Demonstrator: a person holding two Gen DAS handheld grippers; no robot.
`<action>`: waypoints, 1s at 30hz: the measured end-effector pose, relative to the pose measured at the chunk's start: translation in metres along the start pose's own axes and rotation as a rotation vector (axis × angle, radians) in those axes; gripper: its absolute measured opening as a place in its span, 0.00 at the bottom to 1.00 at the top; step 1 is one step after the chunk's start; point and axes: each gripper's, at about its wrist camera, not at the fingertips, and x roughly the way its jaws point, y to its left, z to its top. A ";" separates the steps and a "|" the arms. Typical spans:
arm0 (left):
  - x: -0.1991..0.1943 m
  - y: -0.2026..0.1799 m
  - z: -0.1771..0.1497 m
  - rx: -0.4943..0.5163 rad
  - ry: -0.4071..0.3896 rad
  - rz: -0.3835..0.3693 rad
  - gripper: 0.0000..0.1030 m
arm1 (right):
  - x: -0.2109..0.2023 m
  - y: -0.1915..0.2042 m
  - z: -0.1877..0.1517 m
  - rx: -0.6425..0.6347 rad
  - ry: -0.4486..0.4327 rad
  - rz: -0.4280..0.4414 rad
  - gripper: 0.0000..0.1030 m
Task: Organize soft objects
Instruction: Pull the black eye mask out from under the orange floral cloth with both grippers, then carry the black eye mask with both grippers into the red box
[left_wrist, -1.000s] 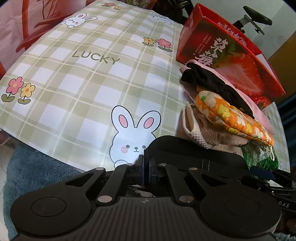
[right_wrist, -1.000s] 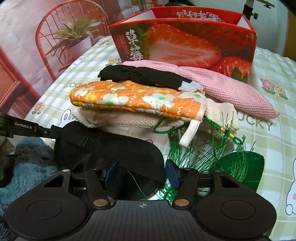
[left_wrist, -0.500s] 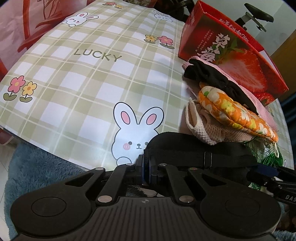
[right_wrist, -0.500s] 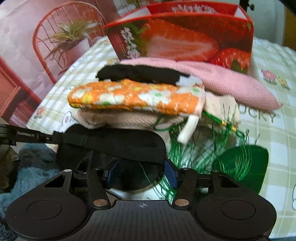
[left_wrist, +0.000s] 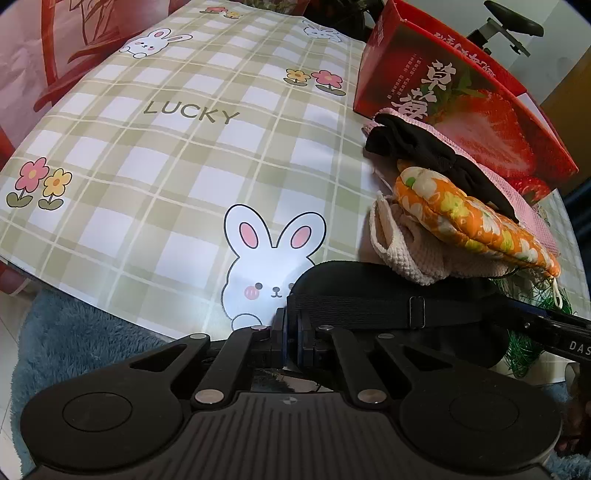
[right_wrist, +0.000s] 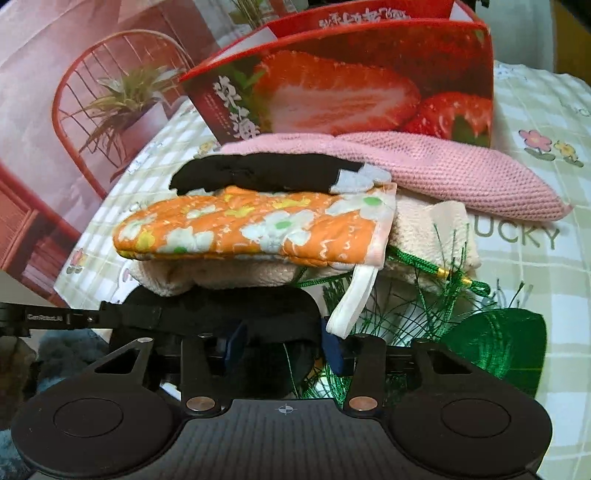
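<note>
we are gripping the black eye mask (left_wrist: 373, 295) by its end in the clenched left claw (left_wrist: 291, 334); our right claw (right_wrist: 282, 341), still spread, is now straddling its other end, closer under the orange mitt (right_wrist: 255, 229), so a two-handed lift looks imminent.

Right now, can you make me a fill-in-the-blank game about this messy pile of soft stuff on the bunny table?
1. The orange flowery mitt lies under a ____ sock.
2. The pink cloth sits in front of a box showing a big ____.
3. The left hand-held gripper is pinching the black eye mask's ____.

Missing words: black; strawberry; strap
</note>
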 end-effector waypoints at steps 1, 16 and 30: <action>0.000 0.000 0.000 -0.001 0.000 -0.001 0.06 | 0.000 0.001 0.000 -0.002 0.005 -0.004 0.41; -0.005 -0.003 -0.001 0.022 -0.010 -0.026 0.06 | -0.036 0.025 0.001 -0.106 -0.075 0.037 0.08; -0.032 -0.001 0.002 0.035 -0.109 -0.131 0.05 | -0.055 0.027 0.003 -0.113 -0.112 0.071 0.07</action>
